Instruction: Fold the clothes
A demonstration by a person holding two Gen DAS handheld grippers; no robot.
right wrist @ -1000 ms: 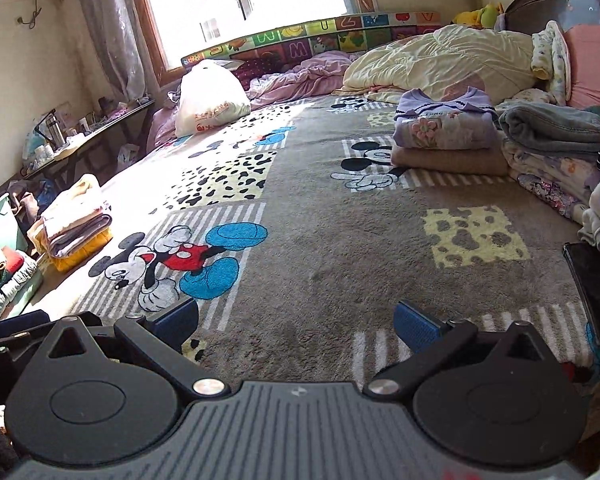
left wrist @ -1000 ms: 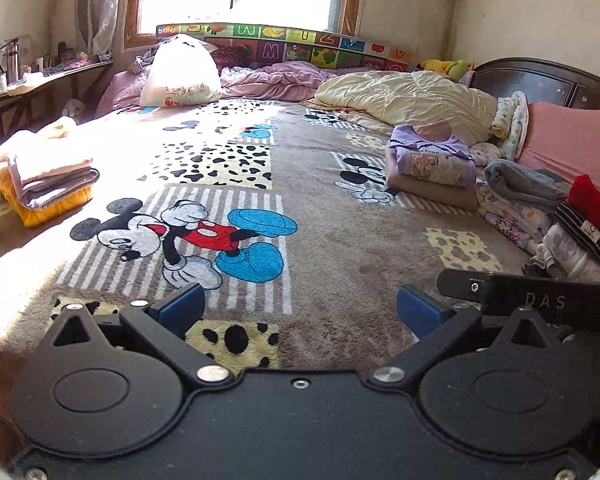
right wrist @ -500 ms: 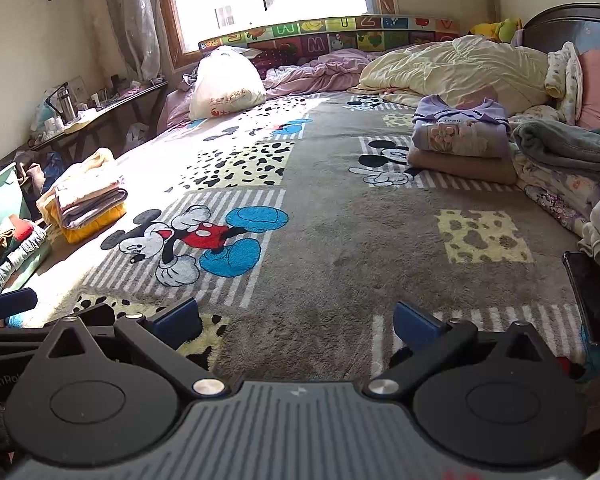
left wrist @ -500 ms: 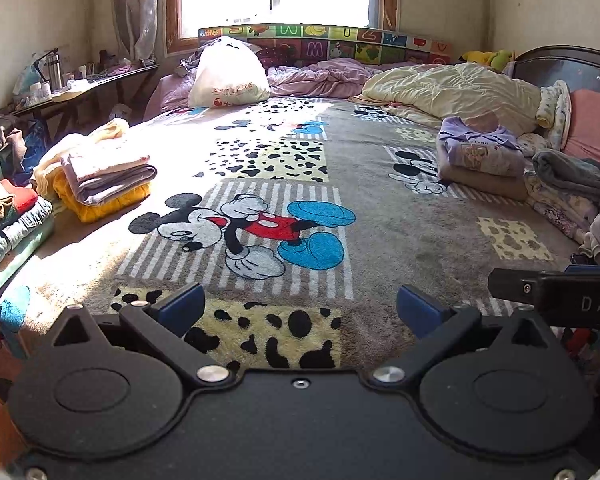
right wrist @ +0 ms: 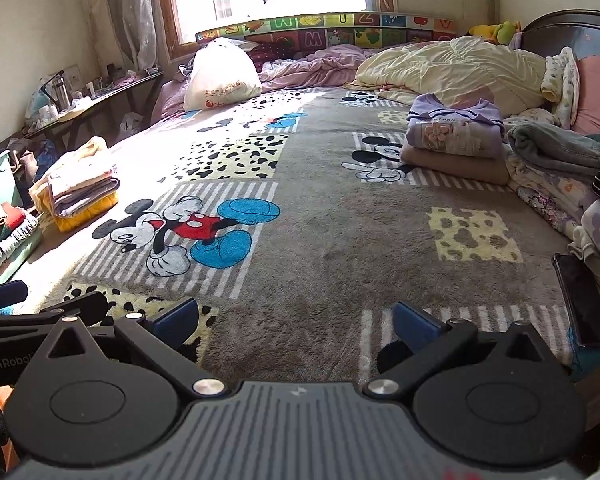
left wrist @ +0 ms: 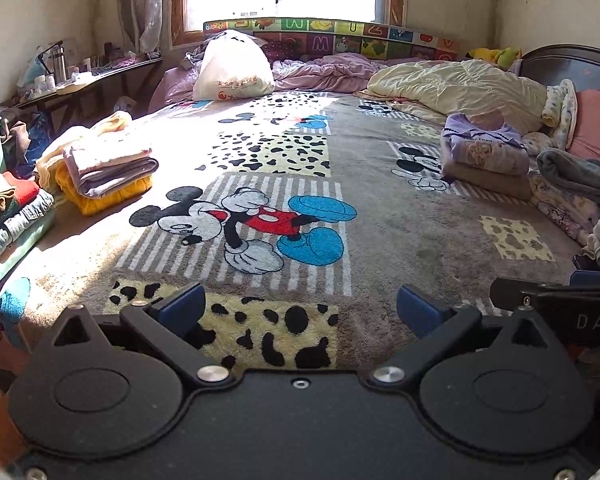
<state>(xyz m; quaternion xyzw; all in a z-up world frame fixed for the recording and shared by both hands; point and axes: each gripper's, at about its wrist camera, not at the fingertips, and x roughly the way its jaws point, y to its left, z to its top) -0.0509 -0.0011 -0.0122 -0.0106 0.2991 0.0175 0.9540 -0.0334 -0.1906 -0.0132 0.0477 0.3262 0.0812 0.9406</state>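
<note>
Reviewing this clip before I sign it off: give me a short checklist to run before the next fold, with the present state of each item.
1. Left tool open and holding nothing: ok.
2. Right tool open and holding nothing: ok.
3. Blanket middle free as a folding surface: ok.
4. Unfolded garment laid out between the tools: not ok, none there.
5. Loose clothes on the right, within reach: cannot tell.
6. Phone at the blanket's right edge, close to the right tool and in the way of a pull from that side: not ok.
</note>
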